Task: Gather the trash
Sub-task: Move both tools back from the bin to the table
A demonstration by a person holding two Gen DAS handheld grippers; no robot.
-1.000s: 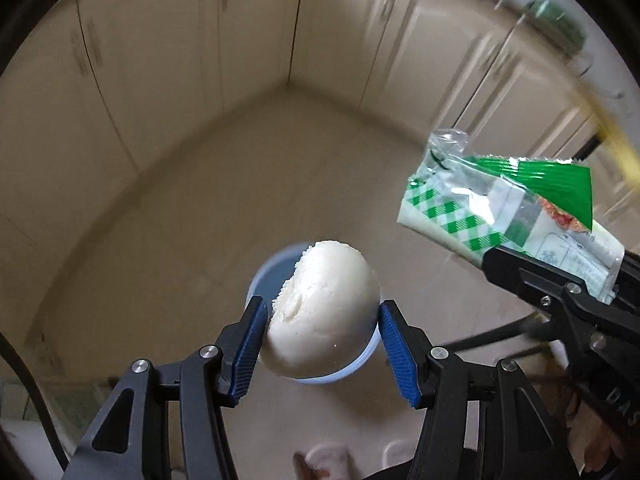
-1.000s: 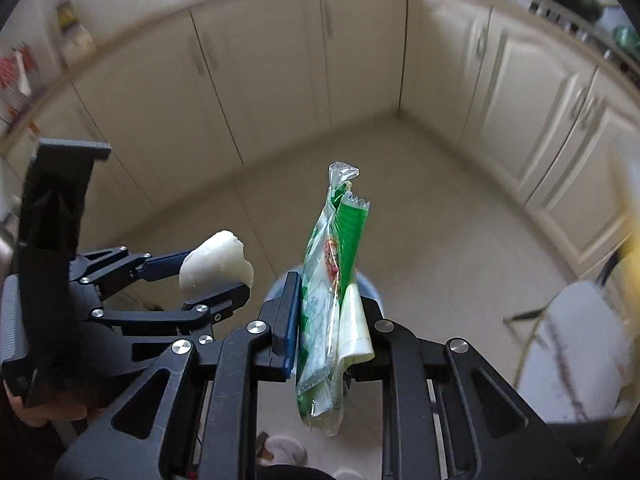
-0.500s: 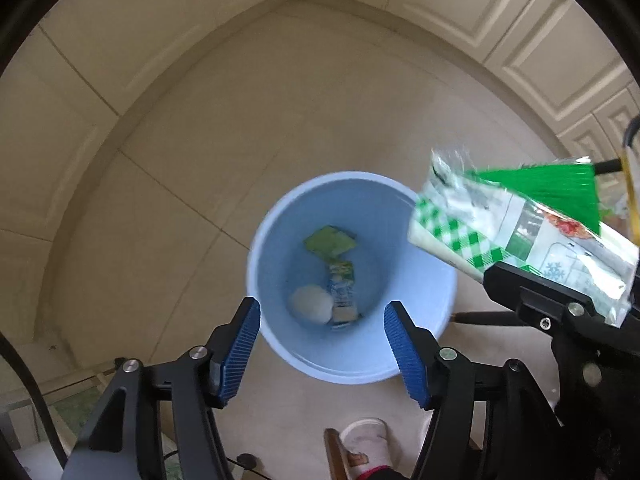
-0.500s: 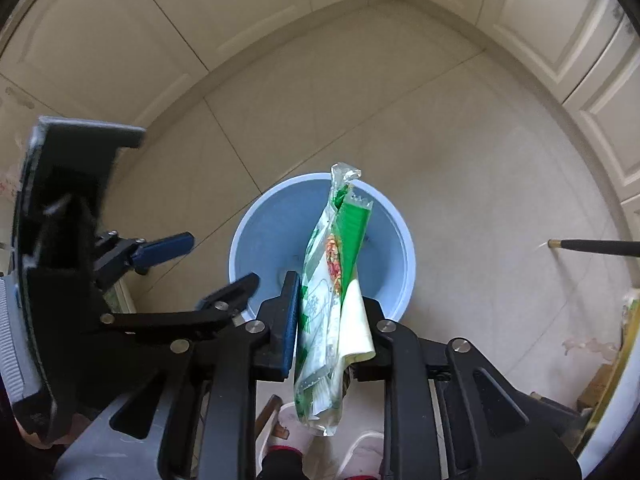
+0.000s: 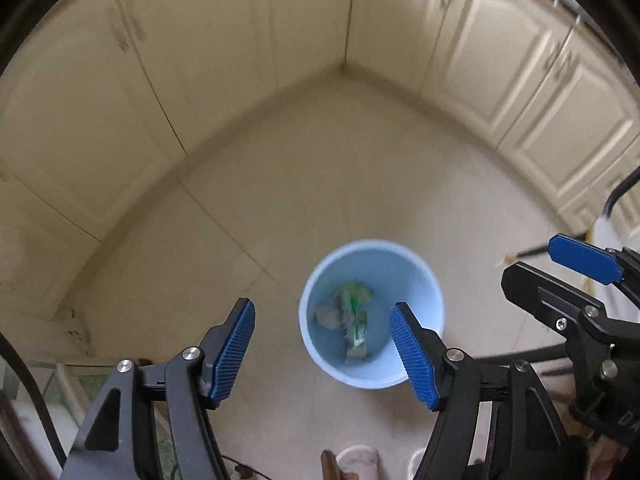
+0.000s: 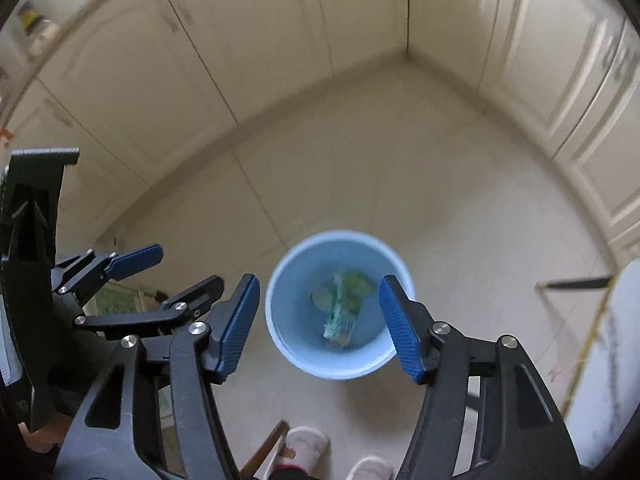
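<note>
- A pale blue round bin [image 5: 372, 376] stands on a beige tiled floor [image 5: 280, 184] in the corner of a kitchen, seen from above.
- Cream cabinet doors [image 5: 200, 60] run along both walls behind the bin and meet in the corner.
- Trash lies at the bottom of the bin: a green and white wrapper [image 6: 340, 316], a rounded whitish lump [image 5: 326, 316] beside it, and a green scrap [image 5: 352, 292] farther back. The pile is blurred, so finer detail cannot be told.
- The left tool [image 5: 322, 350] hangs above the bin with its blue-padded jaws spread wide and nothing between them.
- The right tool [image 6: 318, 324] also hangs above the bin, jaws spread wide and holding nothing; the bin shows in the gap between its blue pads [image 6: 400, 328].
- In the right wrist view, the left tool appears at the left edge, just beside the right one.
- A slippered foot [image 6: 304, 450] shows at the bottom, near the bin.
- A dark stick [image 6: 576, 282] lies on the floor to the right, apart from the bin.
</note>
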